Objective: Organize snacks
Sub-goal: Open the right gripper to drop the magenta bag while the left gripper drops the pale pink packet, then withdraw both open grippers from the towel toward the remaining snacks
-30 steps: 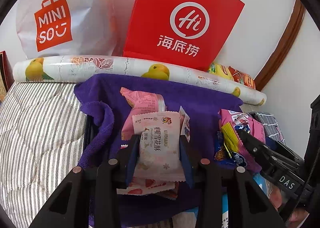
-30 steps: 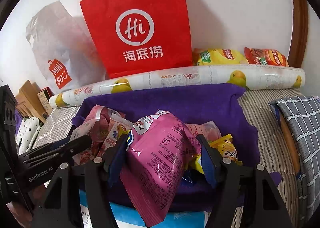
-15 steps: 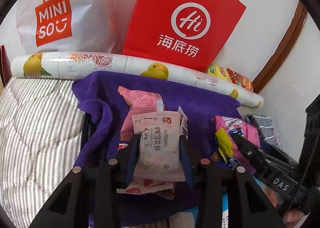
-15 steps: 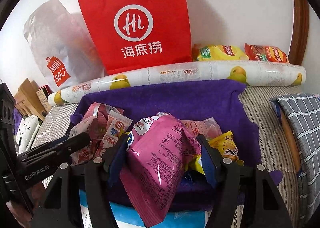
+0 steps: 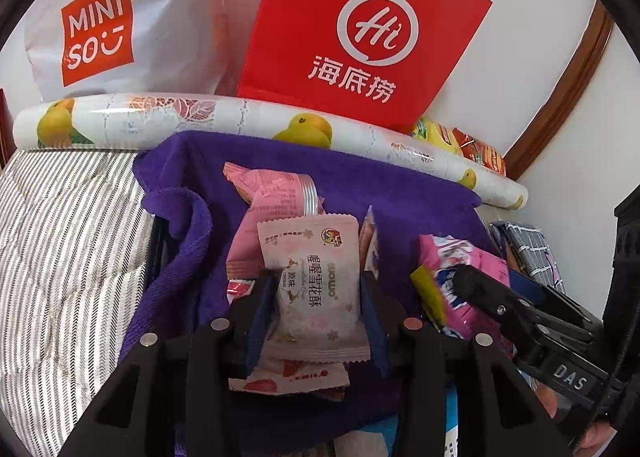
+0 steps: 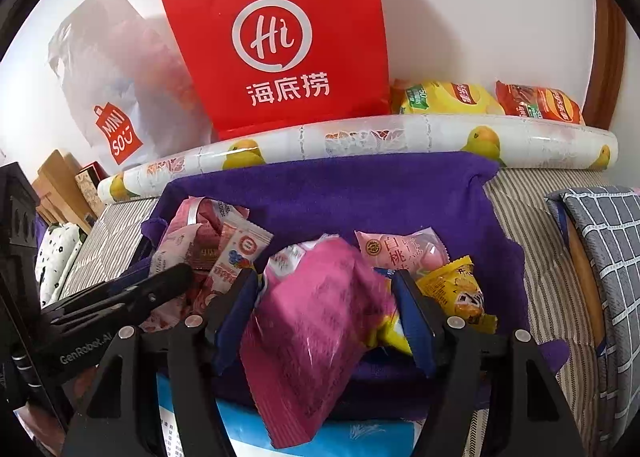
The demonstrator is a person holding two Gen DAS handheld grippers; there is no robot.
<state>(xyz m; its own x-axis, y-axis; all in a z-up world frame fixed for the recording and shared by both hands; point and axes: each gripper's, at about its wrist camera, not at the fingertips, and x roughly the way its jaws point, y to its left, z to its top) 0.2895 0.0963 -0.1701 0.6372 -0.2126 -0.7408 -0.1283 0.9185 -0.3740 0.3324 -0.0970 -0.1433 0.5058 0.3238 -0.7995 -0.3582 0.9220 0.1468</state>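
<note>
Now we hold a snack in each gripper: the left gripper [image 5: 316,307] clamps a pale nougat packet [image 5: 316,289] at frame centre, and the right gripper [image 6: 326,303] squeezes a pink bag [image 6: 312,337], both above the purple towel [image 6: 360,193]. Likely we are mid-sort; next each needs carrying to its group and releasing.

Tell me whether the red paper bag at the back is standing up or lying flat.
Standing up. The red paper bag rises behind the fruit-print roll, against the wall, handles at top.
</note>
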